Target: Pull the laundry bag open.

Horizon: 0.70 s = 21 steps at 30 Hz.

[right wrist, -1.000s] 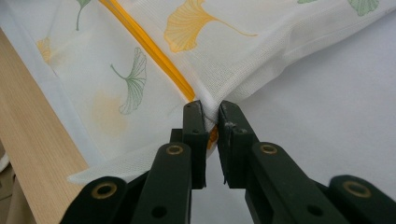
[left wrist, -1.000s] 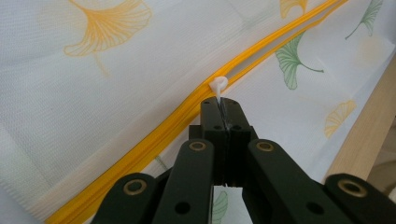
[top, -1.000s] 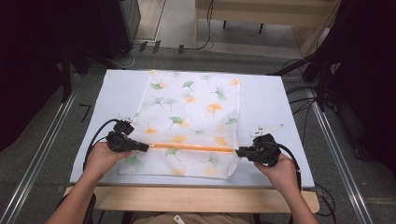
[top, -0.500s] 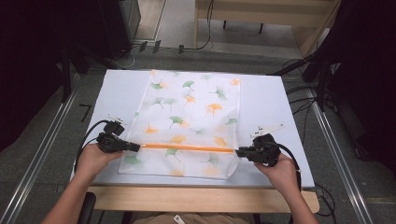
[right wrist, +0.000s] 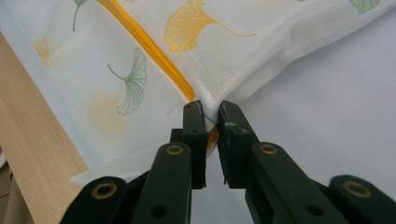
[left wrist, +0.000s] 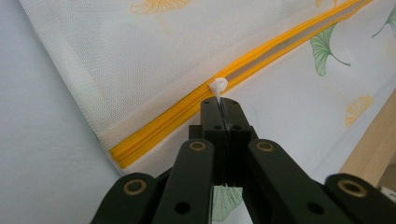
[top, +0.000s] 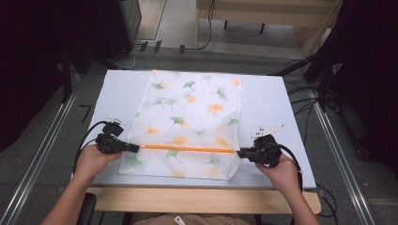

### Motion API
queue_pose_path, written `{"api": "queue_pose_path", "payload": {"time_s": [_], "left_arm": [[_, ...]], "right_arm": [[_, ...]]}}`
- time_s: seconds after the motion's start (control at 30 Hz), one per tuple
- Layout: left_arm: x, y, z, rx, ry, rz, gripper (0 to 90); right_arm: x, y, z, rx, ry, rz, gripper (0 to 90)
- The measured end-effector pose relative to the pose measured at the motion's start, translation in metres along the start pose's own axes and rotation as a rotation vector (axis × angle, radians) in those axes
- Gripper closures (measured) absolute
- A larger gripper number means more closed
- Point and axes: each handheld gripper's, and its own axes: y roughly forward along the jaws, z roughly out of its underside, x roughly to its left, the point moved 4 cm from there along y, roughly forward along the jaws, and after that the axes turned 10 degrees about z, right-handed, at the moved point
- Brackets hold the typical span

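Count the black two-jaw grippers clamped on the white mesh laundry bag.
2. The left gripper pinches the white zipper pull at the orange zipper's left end; the right gripper grips the white mesh laundry bag's right edge.

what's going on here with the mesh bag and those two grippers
A person at the table works the orange zipper of a ginkgo-print mesh laundry bag. The left gripper, jaws shut, pinches the white zipper pull near the bag's left end. The right gripper clamps the fabric at the zipper's other end, holding it taut. The zipper looks partly open.
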Motion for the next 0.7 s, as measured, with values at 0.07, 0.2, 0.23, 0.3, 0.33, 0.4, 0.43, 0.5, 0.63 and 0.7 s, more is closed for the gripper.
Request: {"api": "queue_pose_path", "payload": {"time_s": [0.07,0.2,0.23,0.3,0.33,0.4,0.43,0.5,0.63,0.7], "left_arm": [[-0.0009,-0.0001,-0.0004,-0.005,0.005,-0.006,90.0],[-0.0013,-0.0011,-0.001,-0.014,0.011,-0.008,90.0],[-0.0013,-0.001,-0.0009,-0.013,0.01,-0.008,90.0],[-0.0008,-0.0014,-0.0006,-0.006,0.015,-0.011,90.0],[-0.0011,-0.0014,-0.0009,-0.012,0.012,-0.009,90.0],[-0.0007,-0.0018,-0.0007,-0.008,0.013,-0.01,90.0],[-0.0003,-0.0019,-0.0005,-0.005,0.012,-0.011,90.0],[-0.0002,-0.0022,-0.0007,-0.009,0.01,-0.012,90.0],[-0.0006,-0.0034,-0.0005,-0.022,0.004,-0.012,90.0],[0.0003,-0.0034,0.0002,-0.017,-0.002,-0.013,90.0]], "right_arm": [[-0.0002,-0.0001,0.0002,0.003,0.002,0.001,84.2],[-0.0006,0.0002,0.0004,0.004,0.002,0.0,84.2],[-0.0006,0.0003,0.0003,0.003,-0.001,0.0,84.2],[-0.0004,0.0005,0.0002,0.003,0.0,0.001,84.2],[-0.0003,0.0005,0.0002,0.004,0.0,0.0,84.2],[-0.0001,0.0005,0.0002,0.005,0.001,0.0,84.2],[-0.0001,0.0005,0.0002,0.005,0.001,-0.001,84.2],[0.0001,0.0005,0.0002,0.005,0.001,-0.002,84.2],[0.0001,0.0002,-0.0001,0.0,0.003,-0.002,84.2],[0.0,0.0002,-0.0002,0.0,0.002,0.0,84.2]]}}
